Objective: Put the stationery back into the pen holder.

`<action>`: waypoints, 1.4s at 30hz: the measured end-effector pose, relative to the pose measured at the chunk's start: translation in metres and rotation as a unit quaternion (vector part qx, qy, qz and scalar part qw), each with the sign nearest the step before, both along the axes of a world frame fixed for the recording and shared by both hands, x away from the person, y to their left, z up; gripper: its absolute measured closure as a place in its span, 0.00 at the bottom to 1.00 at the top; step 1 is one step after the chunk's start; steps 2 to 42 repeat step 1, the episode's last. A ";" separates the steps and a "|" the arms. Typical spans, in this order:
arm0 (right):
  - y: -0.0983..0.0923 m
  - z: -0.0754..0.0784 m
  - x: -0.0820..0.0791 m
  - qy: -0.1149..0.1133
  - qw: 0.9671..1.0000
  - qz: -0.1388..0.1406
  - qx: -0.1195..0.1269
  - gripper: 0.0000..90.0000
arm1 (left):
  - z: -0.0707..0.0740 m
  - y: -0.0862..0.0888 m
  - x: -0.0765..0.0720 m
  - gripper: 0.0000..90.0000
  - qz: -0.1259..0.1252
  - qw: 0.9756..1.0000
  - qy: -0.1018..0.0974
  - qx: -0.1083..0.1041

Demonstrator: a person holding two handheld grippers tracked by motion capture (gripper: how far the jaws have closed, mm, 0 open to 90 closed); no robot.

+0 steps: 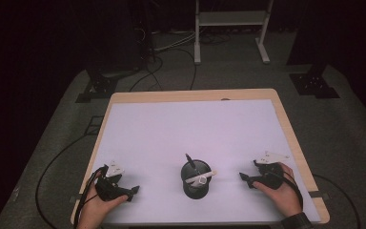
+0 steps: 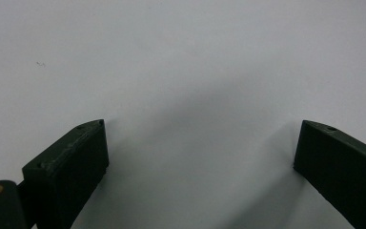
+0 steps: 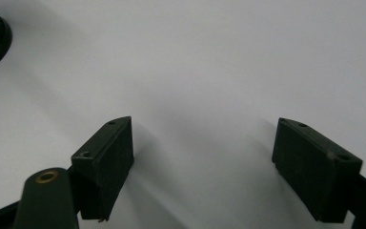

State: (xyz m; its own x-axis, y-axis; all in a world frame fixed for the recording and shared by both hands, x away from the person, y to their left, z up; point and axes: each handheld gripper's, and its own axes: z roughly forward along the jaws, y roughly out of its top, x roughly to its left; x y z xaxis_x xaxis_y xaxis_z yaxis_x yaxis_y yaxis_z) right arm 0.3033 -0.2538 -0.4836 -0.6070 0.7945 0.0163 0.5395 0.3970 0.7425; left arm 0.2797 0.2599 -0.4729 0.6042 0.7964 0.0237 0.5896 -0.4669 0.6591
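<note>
My left gripper (image 1: 132,192): jaws spread, nothing between | my right gripper (image 1: 243,180): jaws spread, nothing between | black mesh cup (image 1: 195,181) (pens inside) stands between them on the white tabletop (image 1: 171,129)

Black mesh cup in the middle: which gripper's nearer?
Right, narrowly. The right gripper rests on the table to the right of the black mesh cup, fingers open toward it. The left gripper rests to its left, slightly farther, also open.

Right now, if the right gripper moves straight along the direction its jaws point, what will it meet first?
Probably the black mesh cup: the right gripper points toward it, open and empty. Depth is uncertain, so it might pass beside it.
</note>
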 end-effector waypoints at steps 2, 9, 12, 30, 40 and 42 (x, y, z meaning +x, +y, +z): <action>0.000 0.000 0.000 0.000 1.000 0.000 0.000 0.23 | 0.000 0.000 0.000 0.03 0.000 1.000 0.000 0.000; 0.000 0.000 0.000 0.000 1.000 0.000 0.000 0.23 | 0.000 0.000 0.000 0.03 0.000 1.000 0.000 0.000; 0.000 0.000 0.000 0.000 1.000 0.000 0.000 0.23 | 0.000 0.000 0.000 0.03 0.000 1.000 0.000 0.000; 0.000 0.000 0.000 0.000 1.000 0.000 0.000 0.23 | 0.000 0.000 0.000 0.03 0.000 1.000 0.000 0.000; 0.000 0.000 0.000 0.000 1.000 0.000 0.000 0.23 | 0.000 0.000 0.000 0.03 0.000 1.000 0.000 0.000; 0.000 0.000 0.000 0.000 1.000 0.000 0.000 0.23 | 0.000 0.000 0.000 0.03 0.000 1.000 0.000 0.000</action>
